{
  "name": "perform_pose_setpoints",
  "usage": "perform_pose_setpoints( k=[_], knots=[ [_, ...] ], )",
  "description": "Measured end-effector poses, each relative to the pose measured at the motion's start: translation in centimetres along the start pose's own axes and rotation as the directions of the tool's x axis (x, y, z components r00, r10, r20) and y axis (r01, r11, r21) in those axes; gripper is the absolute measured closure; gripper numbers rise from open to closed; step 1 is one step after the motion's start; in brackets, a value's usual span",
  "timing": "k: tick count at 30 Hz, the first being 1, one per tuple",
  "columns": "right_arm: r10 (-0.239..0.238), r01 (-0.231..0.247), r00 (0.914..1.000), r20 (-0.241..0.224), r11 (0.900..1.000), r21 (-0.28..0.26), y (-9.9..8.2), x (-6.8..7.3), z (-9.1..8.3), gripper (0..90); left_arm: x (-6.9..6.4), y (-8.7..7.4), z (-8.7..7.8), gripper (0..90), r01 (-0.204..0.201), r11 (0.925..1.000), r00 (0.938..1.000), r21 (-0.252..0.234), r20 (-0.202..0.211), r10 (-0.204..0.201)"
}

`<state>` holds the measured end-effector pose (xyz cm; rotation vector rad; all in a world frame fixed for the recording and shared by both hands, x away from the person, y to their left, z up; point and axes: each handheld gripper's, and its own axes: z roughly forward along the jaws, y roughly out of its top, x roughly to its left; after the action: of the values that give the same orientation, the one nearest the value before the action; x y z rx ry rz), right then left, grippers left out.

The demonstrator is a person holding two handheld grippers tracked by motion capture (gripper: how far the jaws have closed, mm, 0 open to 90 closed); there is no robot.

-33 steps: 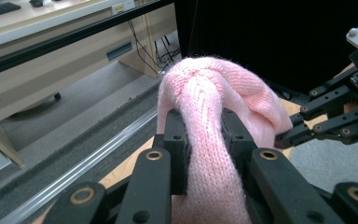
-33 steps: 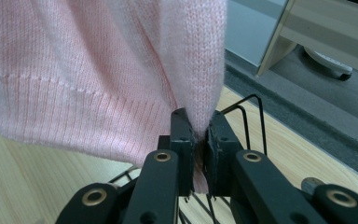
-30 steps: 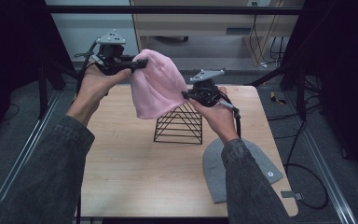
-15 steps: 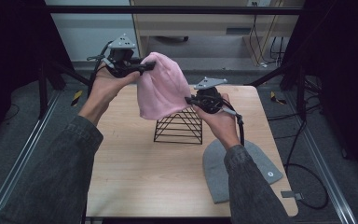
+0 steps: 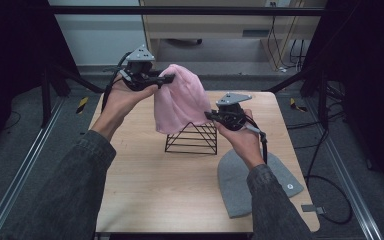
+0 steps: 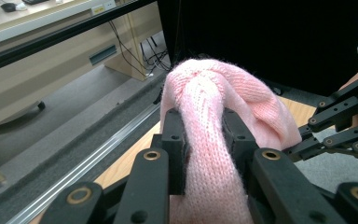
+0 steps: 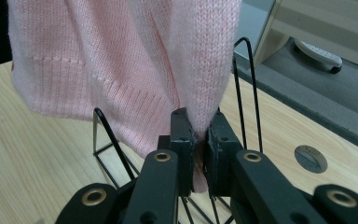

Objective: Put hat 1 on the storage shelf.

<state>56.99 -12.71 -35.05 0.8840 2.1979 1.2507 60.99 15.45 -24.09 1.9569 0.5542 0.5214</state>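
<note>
A pink knitted beanie [image 5: 180, 100] hangs in the air above a black wire pyramid rack [image 5: 192, 138] on the wooden table [image 5: 145, 190]. My left gripper [image 5: 170, 77] is shut on the beanie's top, held high at the back left; the bunched pink knit [image 6: 205, 140] sits between its jaws. My right gripper [image 5: 207, 116] is shut on the beanie's lower right edge [image 7: 200, 93], just above the rack's wires [image 7: 247, 93]. The beanie's ribbed hem [image 7: 98, 102] droops over the rack.
A grey beanie [image 5: 252, 180] lies flat on the table's right front, under the right forearm. A round hole [image 7: 311, 158] sits in the tabletop. Rails and cables run along both sides of the table. A cabinet stands beyond the far edge.
Both grippers have lifted the pink beanie slightly and carried it toward the right, over the wire rack. The left hand has risen and come nearer the centre.
</note>
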Motion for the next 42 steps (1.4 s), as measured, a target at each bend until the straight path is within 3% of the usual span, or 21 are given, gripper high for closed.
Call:
perform_pose_setpoints(
  k=[17,29,34,36,42],
  knots=[
    [-0.003,0.000,0.9989,0.048,0.9983,0.058,-2.8,-1.0,-0.4,83.6,-1.8,-0.8,2.5,72.8,-0.043,0.9970,0.9987,0.065,0.031,0.041],
    [-0.020,0.014,0.9980,0.059,0.9953,0.096,-4.1,-0.6,0.3,83.6,-2.2,-2.0,2.9,72.4,-0.048,0.9959,0.9978,0.076,0.049,0.044],
    [-0.028,0.021,0.9981,0.055,0.9932,0.115,-4.6,-0.4,0.6,83.6,-2.2,-2.7,3.1,72.2,-0.036,0.9958,0.9975,0.083,0.063,0.031],
    [-0.027,0.020,0.9980,0.056,0.9925,0.120,-4.7,-0.3,0.7,83.6,-2.4,-2.9,3.2,72.1,-0.008,0.9976,0.9967,0.069,0.081,0.003],
    [-0.025,0.018,0.9982,0.055,0.9914,0.130,-5.3,-0.4,0.7,83.6,-3.0,-3.0,3.1,71.9,-0.015,0.9972,0.9949,0.074,0.101,0.007]
  ],
)
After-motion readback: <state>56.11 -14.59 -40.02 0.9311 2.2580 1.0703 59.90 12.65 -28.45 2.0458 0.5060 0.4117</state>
